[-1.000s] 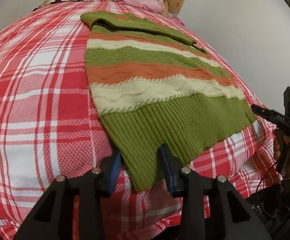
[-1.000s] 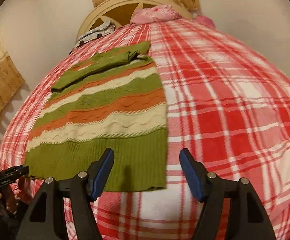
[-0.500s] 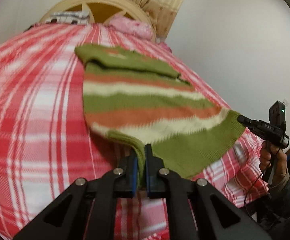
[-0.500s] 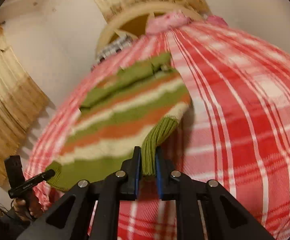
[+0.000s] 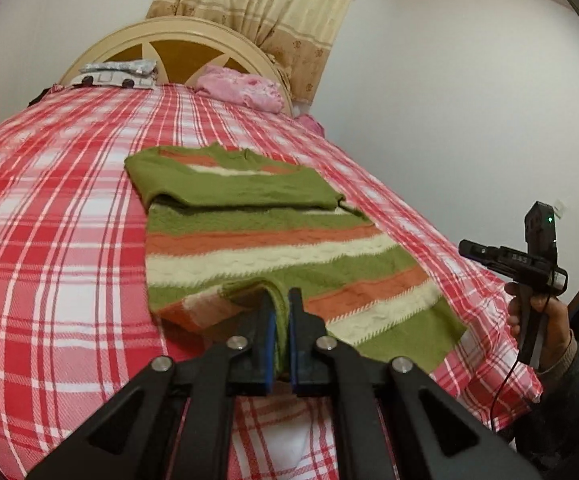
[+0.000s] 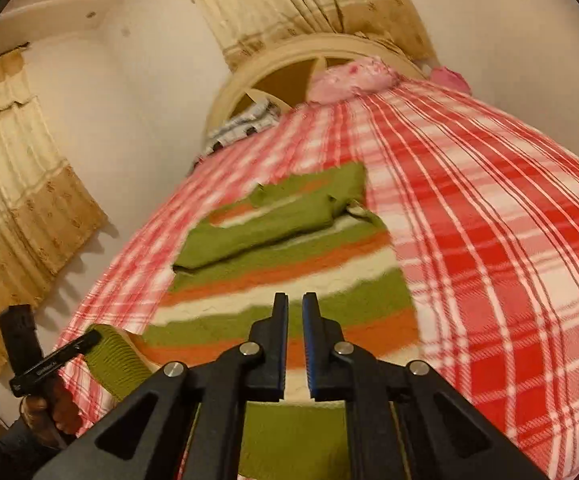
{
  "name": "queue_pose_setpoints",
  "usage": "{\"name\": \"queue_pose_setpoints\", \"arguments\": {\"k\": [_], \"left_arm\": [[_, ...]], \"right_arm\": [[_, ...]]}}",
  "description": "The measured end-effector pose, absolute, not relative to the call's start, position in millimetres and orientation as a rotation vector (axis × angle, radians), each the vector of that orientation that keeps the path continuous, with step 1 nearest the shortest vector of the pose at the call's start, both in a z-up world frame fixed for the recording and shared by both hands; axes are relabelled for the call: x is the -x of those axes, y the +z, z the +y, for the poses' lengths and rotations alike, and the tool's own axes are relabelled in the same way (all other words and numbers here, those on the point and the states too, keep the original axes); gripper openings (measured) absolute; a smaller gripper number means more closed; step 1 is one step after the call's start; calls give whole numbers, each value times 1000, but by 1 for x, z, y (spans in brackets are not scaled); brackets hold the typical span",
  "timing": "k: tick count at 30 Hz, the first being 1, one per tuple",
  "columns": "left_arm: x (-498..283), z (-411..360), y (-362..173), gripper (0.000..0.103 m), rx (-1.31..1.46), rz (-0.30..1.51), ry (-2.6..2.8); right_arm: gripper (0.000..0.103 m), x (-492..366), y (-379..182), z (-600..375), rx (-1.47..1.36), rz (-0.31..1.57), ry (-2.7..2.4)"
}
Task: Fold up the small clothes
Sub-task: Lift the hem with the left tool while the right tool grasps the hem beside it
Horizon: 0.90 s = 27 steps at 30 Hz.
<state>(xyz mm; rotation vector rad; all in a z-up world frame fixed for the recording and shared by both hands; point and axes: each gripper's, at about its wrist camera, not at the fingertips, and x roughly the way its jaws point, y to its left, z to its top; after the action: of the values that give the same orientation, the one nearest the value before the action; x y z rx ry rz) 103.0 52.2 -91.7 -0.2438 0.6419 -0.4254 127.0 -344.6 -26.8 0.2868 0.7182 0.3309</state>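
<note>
My left gripper (image 5: 282, 300) is clamped on the green hem of the sweater (image 5: 273, 240), lifting it back over the stripes. My right gripper (image 6: 295, 304) is nearly closed, a thin gap showing between its pads; whether it pinches the hem below I cannot tell. The striped sweater lies partly folded on the red plaid bedspread (image 5: 57, 240). No writing is readable.

Left claw (image 5: 282, 312) clamped, right claw (image 6: 295, 320) near-closed

Motion-blurred sweater (image 6: 289, 276) — its near hem hidden behind the right gripper (image 6: 295, 344), grip there unclear.
</note>
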Motion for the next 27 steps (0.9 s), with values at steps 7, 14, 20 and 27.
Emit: {"name": "queue_pose_setpoints", "arguments": {"k": [7,14,20,27], "left_arm": [[-104,59,-98,5,282,662,-421],[-102,59,-103,5,283,668,-419],[-99,63,-97,5,302,648,-424],[-119,73,-56,5,280,544,-410]], "right_arm": [[102,-115,-73,-361,-265,868,275],[83,-108,-111,-359,-276,1015,257],[10,-96,-101,-356,-331,947,368],[10,-120,-51,-356,-378,745,412]]}}
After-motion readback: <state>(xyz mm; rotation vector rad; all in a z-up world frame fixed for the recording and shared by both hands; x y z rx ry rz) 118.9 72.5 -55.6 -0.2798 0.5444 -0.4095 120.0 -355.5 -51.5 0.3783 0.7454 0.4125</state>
